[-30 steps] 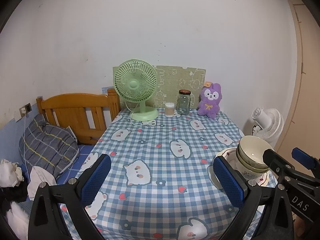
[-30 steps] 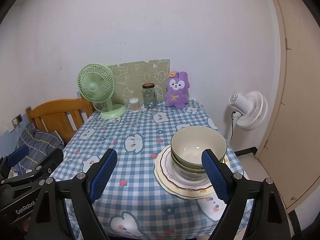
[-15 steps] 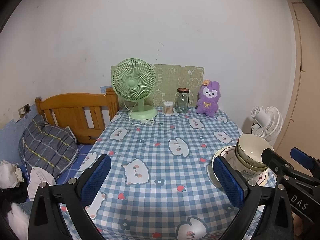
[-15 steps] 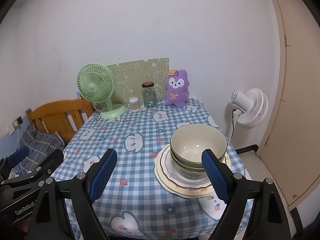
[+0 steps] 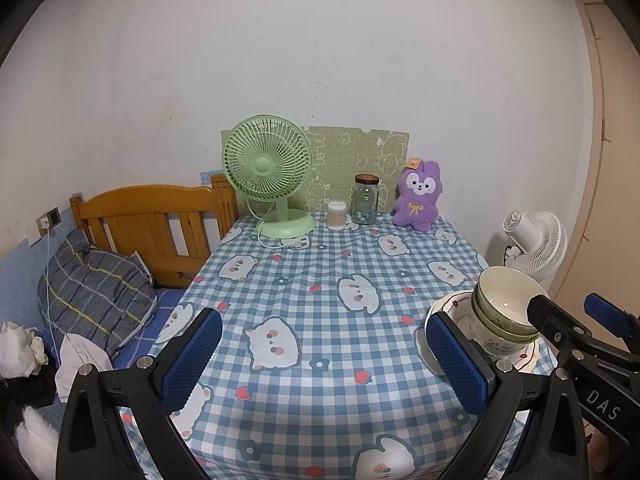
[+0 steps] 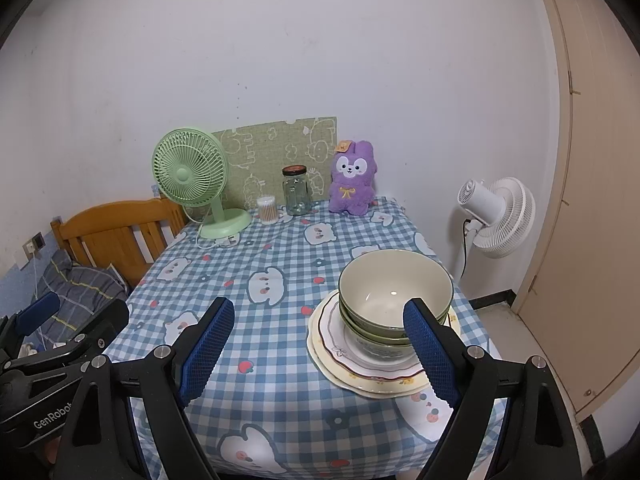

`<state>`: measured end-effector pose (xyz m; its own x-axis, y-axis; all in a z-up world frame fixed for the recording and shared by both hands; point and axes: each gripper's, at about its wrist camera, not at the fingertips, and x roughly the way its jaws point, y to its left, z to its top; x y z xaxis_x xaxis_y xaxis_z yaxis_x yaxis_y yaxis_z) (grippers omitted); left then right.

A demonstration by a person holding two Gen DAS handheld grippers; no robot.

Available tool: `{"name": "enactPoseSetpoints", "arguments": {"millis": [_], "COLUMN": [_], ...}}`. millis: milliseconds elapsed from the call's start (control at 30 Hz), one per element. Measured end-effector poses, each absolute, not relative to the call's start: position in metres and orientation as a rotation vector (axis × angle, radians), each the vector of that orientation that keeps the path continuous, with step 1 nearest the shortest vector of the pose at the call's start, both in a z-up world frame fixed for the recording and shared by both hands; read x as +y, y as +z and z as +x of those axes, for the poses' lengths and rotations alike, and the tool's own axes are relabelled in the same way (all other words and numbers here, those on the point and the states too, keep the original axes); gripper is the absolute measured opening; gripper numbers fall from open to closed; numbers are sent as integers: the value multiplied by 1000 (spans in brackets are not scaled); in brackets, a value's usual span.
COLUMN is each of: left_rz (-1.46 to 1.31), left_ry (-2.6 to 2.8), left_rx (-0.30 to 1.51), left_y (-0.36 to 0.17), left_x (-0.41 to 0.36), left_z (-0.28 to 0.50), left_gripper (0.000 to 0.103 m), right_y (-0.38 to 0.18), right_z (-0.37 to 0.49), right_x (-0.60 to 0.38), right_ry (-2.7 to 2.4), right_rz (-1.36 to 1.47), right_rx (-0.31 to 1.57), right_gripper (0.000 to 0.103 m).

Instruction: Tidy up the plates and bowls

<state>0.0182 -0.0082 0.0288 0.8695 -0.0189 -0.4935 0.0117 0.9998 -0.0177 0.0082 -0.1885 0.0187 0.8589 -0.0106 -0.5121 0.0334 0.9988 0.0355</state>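
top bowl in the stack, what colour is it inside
Cream inside, with a dark green rim; the top bowl shows best in the right wrist view.

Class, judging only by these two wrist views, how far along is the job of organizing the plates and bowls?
Done: the bowls sit nested on the stacked plates near the table's right edge. In hand: nothing; the left gripper and right gripper are both open and empty. Left: possibly nothing, since no other dishes show on the checked tablecloth.

Two black plastic frames, blue ribbed pads on each finger: left gripper (image 5: 324, 354), right gripper (image 6: 320, 350). Silver screws at the pivots. White "GenRobot" lettering lower left in the right view; "DAS" lower right in the left view.
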Motion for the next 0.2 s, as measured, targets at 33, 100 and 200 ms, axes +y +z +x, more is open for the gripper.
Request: {"name": "enactPoseSetpoints", "arguments": {"millis": [33,100,200], "left_rz": [-15,-11,-13], "left_ry": [-14,-10,-12], "left_rx": [515,509,512], "left_y": [29,29,28], "left_x": [-8,-8,-8], "left_z": [18,19,19], "left_gripper": [103,103,103], "right_y": [19,18,18], "right_z": [9,10,11], "right_x": [-188,-188,-188], "right_ry": [-24,-25,-27], "right_rz": [42,41,41], "right_rx": [538,540,544], "right_gripper": [88,88,88]}}
